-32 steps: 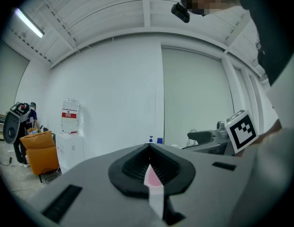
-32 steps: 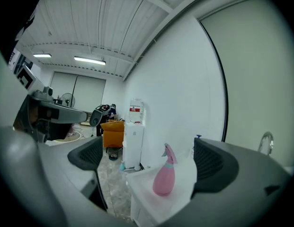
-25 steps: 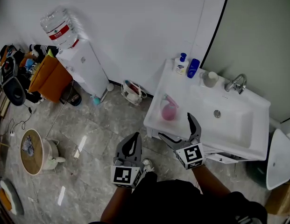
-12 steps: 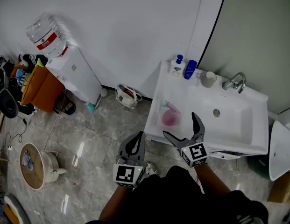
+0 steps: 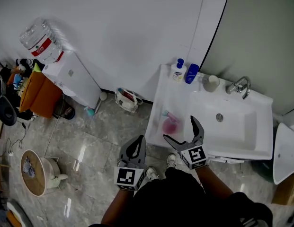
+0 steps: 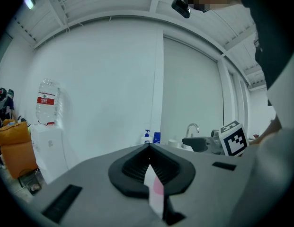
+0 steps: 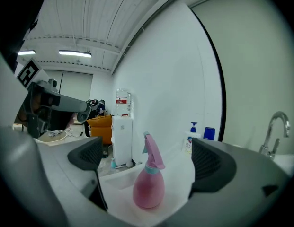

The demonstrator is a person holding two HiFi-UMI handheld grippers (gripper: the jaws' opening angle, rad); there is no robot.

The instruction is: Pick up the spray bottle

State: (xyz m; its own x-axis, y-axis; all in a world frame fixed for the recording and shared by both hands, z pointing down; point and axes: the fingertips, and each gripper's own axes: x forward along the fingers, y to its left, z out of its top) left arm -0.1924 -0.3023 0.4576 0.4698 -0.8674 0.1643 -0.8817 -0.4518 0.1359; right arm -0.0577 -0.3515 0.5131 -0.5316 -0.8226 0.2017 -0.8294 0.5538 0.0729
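A pink spray bottle [image 5: 169, 124] [image 7: 150, 182] with a pink trigger head stands upright on the left part of the white sink counter [image 5: 161, 96]. My right gripper [image 5: 185, 132] [image 7: 146, 160] is open and hangs just in front of the bottle, which sits between the lines of its two jaws without touching them. My left gripper [image 5: 133, 150] [image 6: 149, 163] is shut with nothing in it, low over the floor to the left of the counter.
A white soap pump [image 5: 176, 70], a blue bottle [image 5: 191, 73] and a cup [image 5: 211, 82] stand at the counter's back. The basin [image 5: 232, 125] with its tap [image 5: 238, 85] lies to the right. A water dispenser [image 5: 71, 77] and a bag [image 5: 126, 100] stand by the wall.
The view has drifted so the counter sits closer. My right gripper has come nearer the pink bottle, staying open. The left gripper stays shut and low.
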